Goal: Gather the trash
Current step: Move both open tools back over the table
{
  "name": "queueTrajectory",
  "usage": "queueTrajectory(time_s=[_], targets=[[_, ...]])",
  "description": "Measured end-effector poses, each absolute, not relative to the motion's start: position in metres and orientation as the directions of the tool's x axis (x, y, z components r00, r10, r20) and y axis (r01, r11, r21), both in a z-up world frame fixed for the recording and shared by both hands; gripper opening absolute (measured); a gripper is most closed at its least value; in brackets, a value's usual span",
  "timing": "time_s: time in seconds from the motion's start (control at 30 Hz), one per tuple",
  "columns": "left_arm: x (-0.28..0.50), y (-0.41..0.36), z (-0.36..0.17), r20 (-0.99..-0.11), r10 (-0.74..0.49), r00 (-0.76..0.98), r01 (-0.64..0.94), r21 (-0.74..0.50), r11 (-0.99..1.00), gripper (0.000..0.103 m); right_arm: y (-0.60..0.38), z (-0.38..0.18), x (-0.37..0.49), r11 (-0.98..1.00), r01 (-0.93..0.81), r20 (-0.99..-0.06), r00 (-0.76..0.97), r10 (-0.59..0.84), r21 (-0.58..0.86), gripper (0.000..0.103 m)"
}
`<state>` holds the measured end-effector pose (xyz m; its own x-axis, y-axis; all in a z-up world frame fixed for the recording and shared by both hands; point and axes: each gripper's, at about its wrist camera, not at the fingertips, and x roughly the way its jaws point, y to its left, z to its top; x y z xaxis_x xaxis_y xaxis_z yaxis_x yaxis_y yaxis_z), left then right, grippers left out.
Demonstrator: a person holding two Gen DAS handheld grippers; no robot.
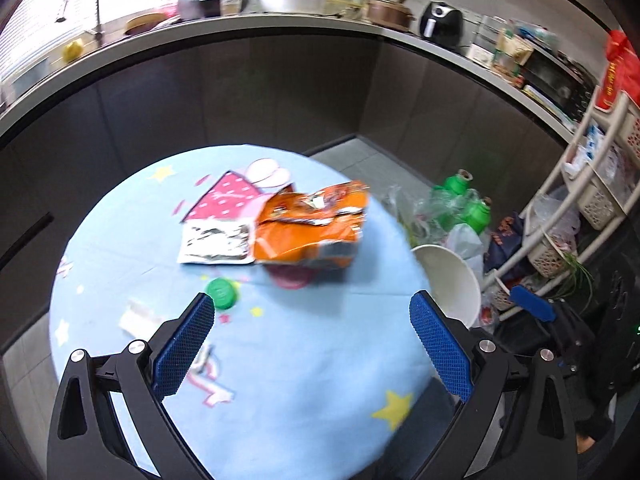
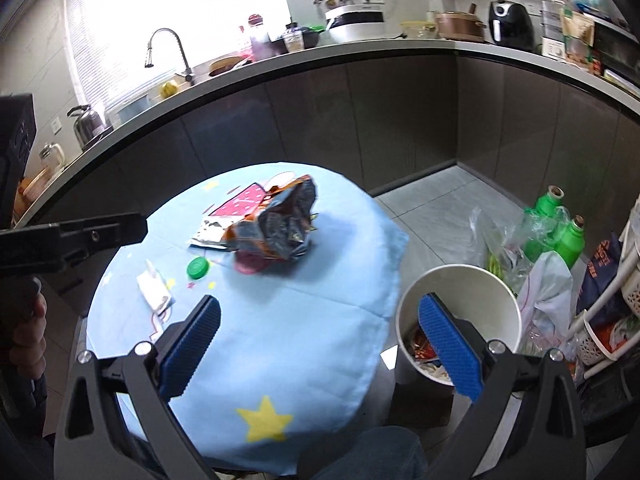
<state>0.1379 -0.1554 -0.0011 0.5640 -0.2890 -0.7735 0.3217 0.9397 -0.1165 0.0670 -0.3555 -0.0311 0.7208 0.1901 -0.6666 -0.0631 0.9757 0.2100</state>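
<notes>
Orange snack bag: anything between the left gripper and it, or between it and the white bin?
Nothing visible. The left gripper is open above bare tablecloth; the green cap lies left of the straight line to the orange snack bag. From the bag, open cloth runs to the table edge, with the white bin just beyond it.

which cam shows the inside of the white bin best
The right wrist view: the white bin shows its whole rim and the scraps at its bottom. The left wrist view catches only part of its rim and inner wall, contents hidden.
</notes>
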Motion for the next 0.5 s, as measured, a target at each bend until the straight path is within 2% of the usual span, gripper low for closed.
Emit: queueTrajectory(time_s=[0.5], targets=[[0.140,-0.062,-0.023,-0.796,-0.206,0.569,0.160,-0.138,0.977,0.094,-0.266,-0.036,0.100,0.963,-0.223,-0.714,0.649,0.263,0.152,0.100]])
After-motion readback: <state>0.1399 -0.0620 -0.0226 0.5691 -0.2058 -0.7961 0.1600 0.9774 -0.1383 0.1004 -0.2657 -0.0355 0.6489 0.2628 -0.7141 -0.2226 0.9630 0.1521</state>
